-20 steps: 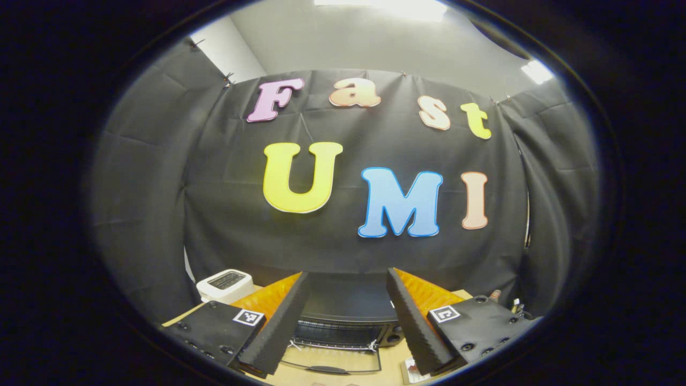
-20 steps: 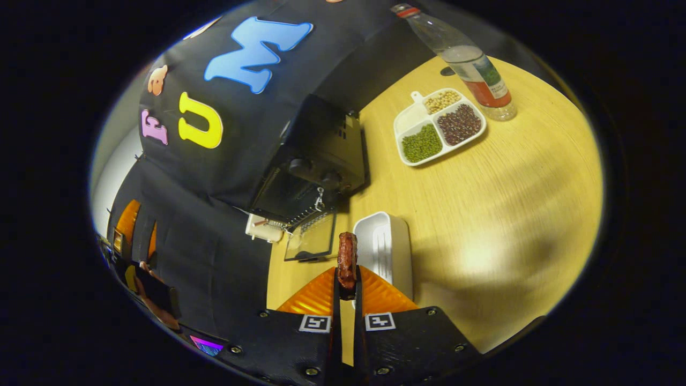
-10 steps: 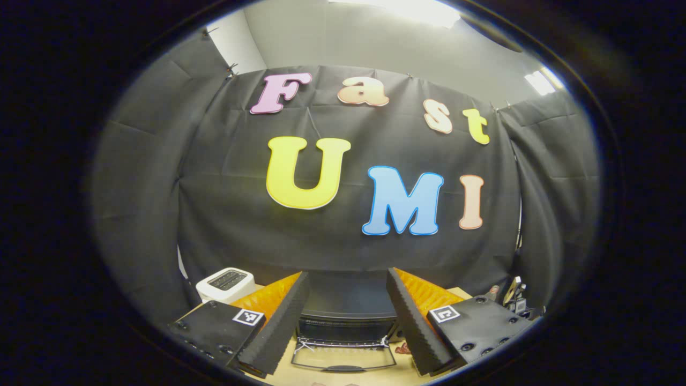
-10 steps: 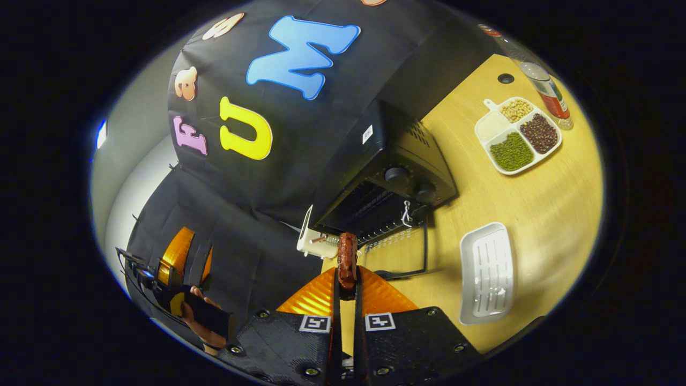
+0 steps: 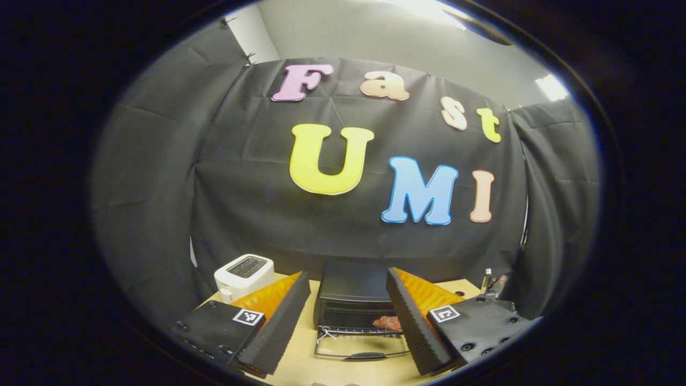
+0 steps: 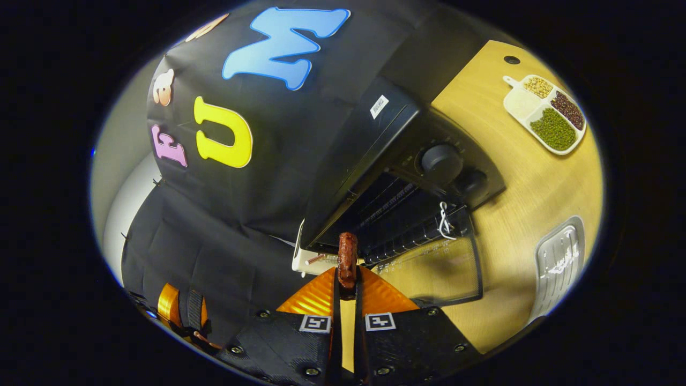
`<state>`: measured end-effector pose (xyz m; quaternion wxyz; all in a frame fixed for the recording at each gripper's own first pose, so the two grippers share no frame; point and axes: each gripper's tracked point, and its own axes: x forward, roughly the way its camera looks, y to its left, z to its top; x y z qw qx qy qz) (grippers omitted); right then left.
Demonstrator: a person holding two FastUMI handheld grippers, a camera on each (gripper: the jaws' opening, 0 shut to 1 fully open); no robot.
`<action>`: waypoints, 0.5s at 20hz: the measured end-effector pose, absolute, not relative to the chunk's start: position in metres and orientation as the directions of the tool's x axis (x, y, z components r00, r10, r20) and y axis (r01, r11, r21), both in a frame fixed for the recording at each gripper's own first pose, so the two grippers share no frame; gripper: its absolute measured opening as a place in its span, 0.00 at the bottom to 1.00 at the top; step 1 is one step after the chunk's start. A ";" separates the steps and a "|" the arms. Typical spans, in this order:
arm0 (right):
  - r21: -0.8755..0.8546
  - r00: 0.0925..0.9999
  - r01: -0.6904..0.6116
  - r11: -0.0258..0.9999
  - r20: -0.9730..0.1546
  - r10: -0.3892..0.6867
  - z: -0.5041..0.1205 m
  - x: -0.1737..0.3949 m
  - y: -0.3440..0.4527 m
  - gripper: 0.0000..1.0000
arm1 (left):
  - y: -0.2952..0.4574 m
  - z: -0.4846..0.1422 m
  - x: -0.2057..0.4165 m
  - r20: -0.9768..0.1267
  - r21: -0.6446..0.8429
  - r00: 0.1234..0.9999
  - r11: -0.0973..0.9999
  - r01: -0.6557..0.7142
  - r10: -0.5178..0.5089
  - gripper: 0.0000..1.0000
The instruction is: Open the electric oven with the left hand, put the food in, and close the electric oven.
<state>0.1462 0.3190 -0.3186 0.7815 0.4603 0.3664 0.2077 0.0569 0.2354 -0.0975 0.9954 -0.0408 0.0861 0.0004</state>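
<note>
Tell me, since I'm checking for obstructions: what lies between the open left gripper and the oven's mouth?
In the left gripper view, the oven's lowered glass door lies flat on the table between the left gripper and the cavity.

- The electric oven (image 6: 407, 161) stands at the table's (image 6: 514, 203) back edge, its mouth open; the glass door (image 6: 434, 268) lies flat on the table in front of it.
- The right gripper (image 6: 347, 268), pinching the meat piece (image 6: 347, 257), is at the mouth's left end.
- A white toaster (image 5: 244, 271) stands near the oven's left side, with bare table between.
- To the right, a white ridged tray (image 6: 560, 262) and a bean dish (image 6: 552, 115) lie well apart.
</note>
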 end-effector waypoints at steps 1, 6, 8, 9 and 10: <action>0.870 0.654 0.021 0.492 -0.384 0.652 -0.324 0.155 0.325 0.09 | 0.240 -0.097 0.056 -0.169 -0.084 0.986 0.996 -0.008 -0.006 1.00; 0.855 0.700 0.125 0.502 -0.435 0.566 -0.359 0.195 0.350 0.09 | 0.255 -0.105 0.057 -0.195 -0.069 0.981 0.998 -0.002 -0.012 0.96; 0.854 0.709 0.148 0.499 -0.444 0.548 -0.367 0.208 0.357 0.09 | 0.263 -0.107 0.056 -0.206 -0.059 0.979 0.998 -0.005 -0.007 0.97; 0.849 0.715 0.158 0.505 -0.451 0.535 -0.372 0.215 0.359 0.09 | 0.266 -0.109 0.054 -0.209 -0.061 0.978 0.998 -0.011 -0.002 0.98; 0.832 0.722 0.177 0.526 -0.472 0.505 -0.380 0.224 0.357 0.09 | 0.271 -0.108 0.055 -0.208 -0.069 0.978 0.997 -0.021 0.006 0.98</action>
